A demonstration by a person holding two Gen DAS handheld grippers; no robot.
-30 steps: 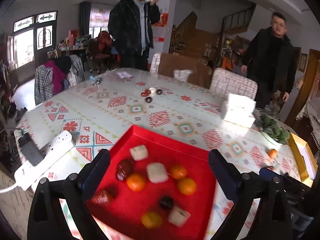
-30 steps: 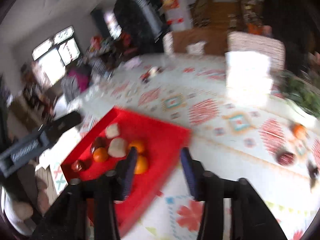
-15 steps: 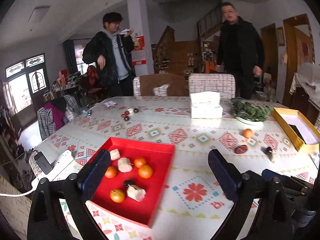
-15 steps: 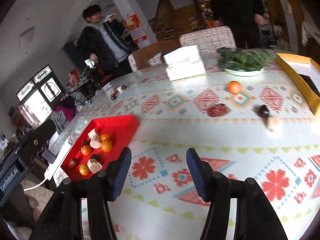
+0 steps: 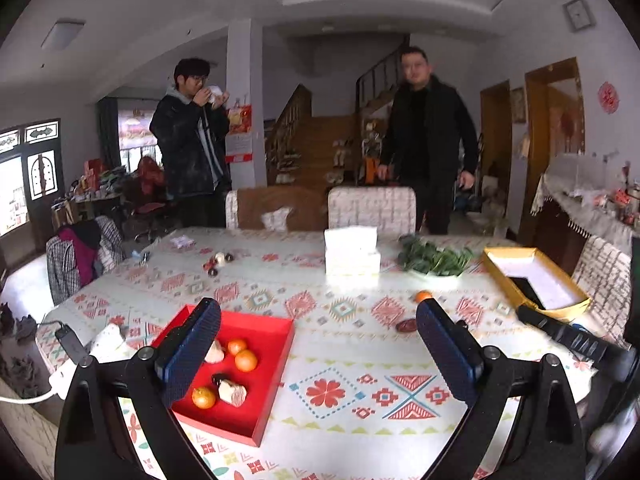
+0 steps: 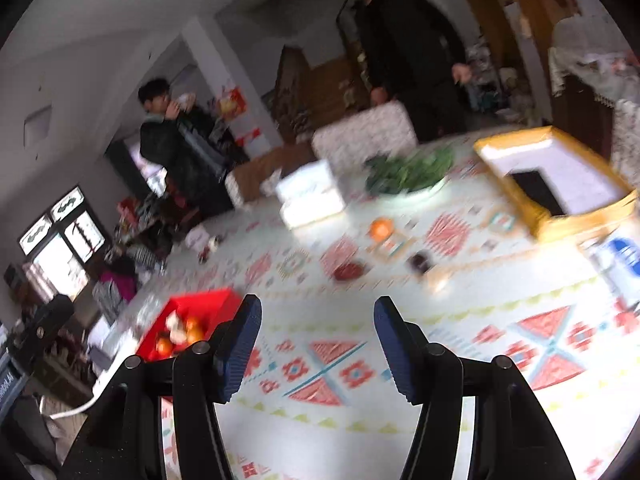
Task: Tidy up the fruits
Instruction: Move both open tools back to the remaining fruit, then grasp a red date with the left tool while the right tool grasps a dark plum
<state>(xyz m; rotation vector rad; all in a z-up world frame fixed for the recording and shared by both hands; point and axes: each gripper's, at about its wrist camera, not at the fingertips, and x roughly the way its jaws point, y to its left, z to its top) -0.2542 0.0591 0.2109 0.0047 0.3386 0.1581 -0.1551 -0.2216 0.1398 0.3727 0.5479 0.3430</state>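
Three oranges (image 5: 245, 360) in red tray (image 5: 276, 380).

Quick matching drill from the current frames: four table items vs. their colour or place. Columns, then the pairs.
Things:
1. tray holding oranges
2. open box
3. tissue box
4. loose orange

Descriptions:
A. yellow rim, near the table's right edge
B. white, mid-table near the far chairs
C. red, at the table's near left
D. on the tablecloth, in front of the plate of greens

Pairs: 1-C, 2-A, 3-B, 4-D
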